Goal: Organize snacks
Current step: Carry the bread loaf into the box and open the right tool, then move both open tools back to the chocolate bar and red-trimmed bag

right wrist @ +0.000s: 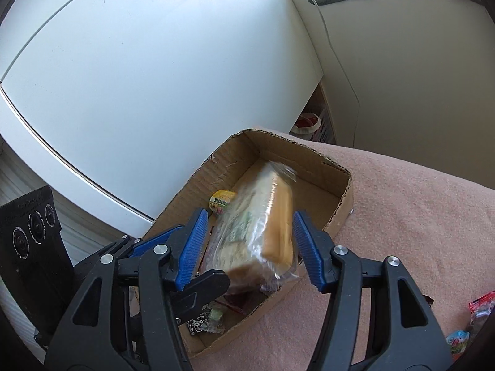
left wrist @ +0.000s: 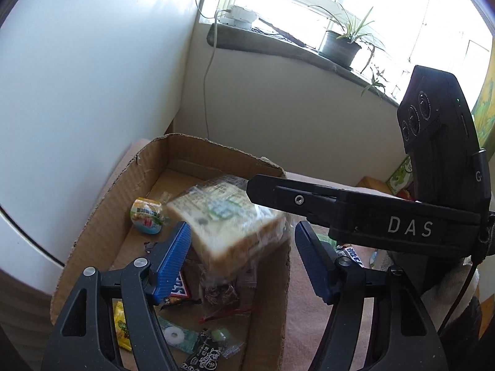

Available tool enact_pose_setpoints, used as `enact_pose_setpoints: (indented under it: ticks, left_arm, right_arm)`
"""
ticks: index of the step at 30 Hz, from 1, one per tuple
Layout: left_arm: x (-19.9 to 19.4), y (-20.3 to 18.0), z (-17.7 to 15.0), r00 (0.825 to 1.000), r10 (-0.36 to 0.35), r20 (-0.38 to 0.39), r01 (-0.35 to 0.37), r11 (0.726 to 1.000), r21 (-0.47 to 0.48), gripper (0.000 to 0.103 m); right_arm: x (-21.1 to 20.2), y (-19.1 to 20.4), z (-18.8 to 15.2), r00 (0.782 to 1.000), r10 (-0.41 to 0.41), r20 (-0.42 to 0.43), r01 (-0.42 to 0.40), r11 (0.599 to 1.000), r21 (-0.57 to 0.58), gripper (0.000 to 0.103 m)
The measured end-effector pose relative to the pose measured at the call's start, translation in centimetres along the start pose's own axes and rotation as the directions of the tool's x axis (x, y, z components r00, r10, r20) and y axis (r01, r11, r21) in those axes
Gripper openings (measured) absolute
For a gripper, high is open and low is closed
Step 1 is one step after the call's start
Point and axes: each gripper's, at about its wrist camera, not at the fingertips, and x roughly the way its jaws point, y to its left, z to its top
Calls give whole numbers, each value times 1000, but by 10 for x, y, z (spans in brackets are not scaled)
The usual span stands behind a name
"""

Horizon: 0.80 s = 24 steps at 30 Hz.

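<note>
Left wrist view: a wrapped sandwich [left wrist: 229, 225], blurred, is seen at frame centre above an open cardboard box [left wrist: 102, 216], between the blue pads of the left gripper [left wrist: 243, 256]. The jaws stand partly open; neither pad is seen pressing the wrapper, so no grip is recorded. The right gripper's black finger crosses the frame from the right, its tip lying against the sandwich's upper right edge. On the box floor are noted a small yellow-lidded cup [left wrist: 148, 216] at centre left, a yellow packet [left wrist: 120, 324] at lower left, and assorted small wrapped sweets [left wrist: 201, 349] along the bottom. A potted plant [left wrist: 340, 44] is seen on the windowsill at upper right. Right wrist view: the same sandwich [right wrist: 263, 232] appears between the pads of the right gripper [right wrist: 247, 249], jaws partly open, a gap visible at each side; contact cannot be told through the blur. The box [right wrist: 337, 185] rests on a pink blanket [right wrist: 417, 216]; more snack packets [right wrist: 464, 334] lie at lower right.
</note>
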Motion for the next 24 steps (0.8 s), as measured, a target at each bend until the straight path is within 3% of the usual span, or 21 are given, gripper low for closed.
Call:
enact_pose_setpoints:
  ticks: [8, 16, 24]
  left_arm:
    - [-19, -2, -8, 999, 44, 26, -44, 999, 18, 69]
    - [-28, -16, -24, 996, 91, 18, -92, 992, 85, 69]
    - [-44, -43, -47, 998, 66, 23, -68, 989, 135, 69]
  right_arm:
    - [-26, 18, -5, 994, -93, 53, 98, 990, -102, 71]
    - [-58, 20, -18, 978, -178, 109, 191, 973, -128, 71]
    - [-100, 2, -55, 952, -265, 153, 286, 949, -136, 71]
